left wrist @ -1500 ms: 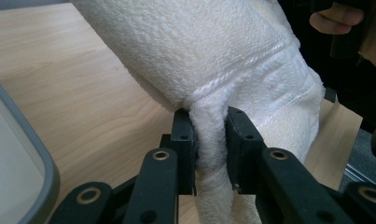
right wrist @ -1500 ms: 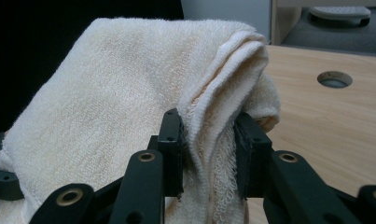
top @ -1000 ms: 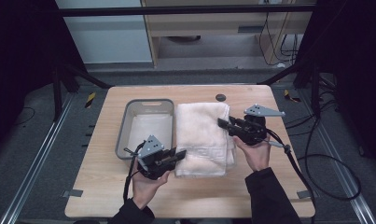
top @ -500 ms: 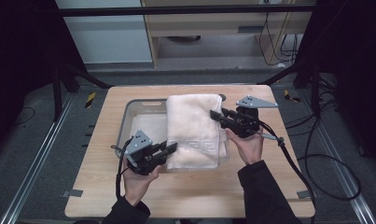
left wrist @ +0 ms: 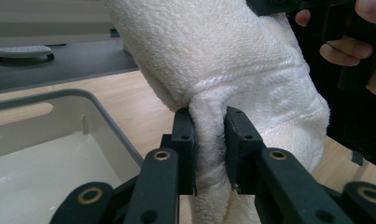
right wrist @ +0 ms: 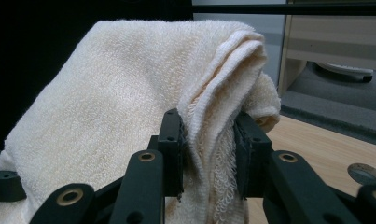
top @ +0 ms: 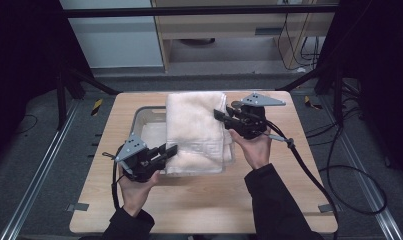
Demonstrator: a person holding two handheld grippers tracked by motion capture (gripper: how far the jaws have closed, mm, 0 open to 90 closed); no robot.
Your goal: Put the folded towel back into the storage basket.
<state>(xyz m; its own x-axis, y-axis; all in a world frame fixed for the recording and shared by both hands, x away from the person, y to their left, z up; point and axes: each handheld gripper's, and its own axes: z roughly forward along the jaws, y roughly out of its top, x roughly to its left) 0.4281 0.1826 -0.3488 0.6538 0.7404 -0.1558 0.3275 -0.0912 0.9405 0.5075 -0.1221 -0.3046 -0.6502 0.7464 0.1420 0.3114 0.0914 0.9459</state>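
Dim, dark surroundings (soft, slight blur)

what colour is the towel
Cream-white towel, clearest in the right gripper view.

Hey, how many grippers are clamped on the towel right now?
2. The left gripper pinches the towel at its near left corner, over the grey tray. The right gripper pinches its right edge, farther back.

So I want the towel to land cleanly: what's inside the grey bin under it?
The grey bin looks bare where its floor shows, left of the towel held by the left gripper and right gripper. The towel hides the rest.
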